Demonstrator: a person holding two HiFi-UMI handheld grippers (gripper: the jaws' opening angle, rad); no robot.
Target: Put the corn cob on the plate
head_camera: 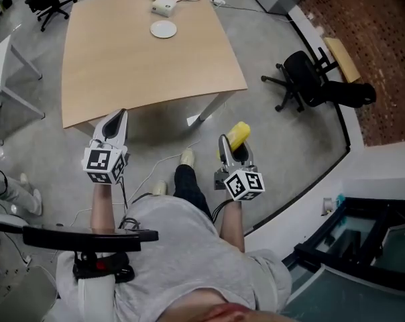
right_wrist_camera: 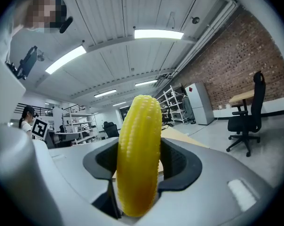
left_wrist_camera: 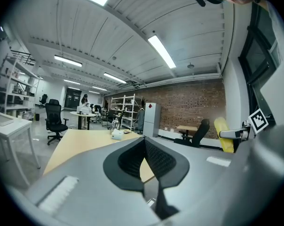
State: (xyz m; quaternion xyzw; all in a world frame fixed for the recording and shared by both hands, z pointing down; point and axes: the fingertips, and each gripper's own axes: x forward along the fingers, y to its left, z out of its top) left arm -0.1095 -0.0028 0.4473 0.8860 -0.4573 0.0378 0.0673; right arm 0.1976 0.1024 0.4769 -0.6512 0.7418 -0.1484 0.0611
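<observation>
- From the head view, the left gripper [head_camera: 120, 117] and right gripper [head_camera: 233, 145] are both held over the grey floor, just short of the near edge of the wooden table [head_camera: 142, 66].
- Same view: the yellow corn cob [head_camera: 239, 134] pokes out of the right gripper. The white plate [head_camera: 163, 29] sits near the table's far end, well apart from the cob, with a white box [head_camera: 163, 5] just behind it. A black office chair [head_camera: 310, 79] is off to the right.
- Left gripper view: the jaws are pressed together with nothing between them. The table stretches out beyond, and the cob [left_wrist_camera: 222, 133] shows off at the right edge.
- Right gripper view: the jaws are clamped on the corn cob [right_wrist_camera: 138, 154], one pad on each side. It stands upright, with its top rising well above the pads.
</observation>
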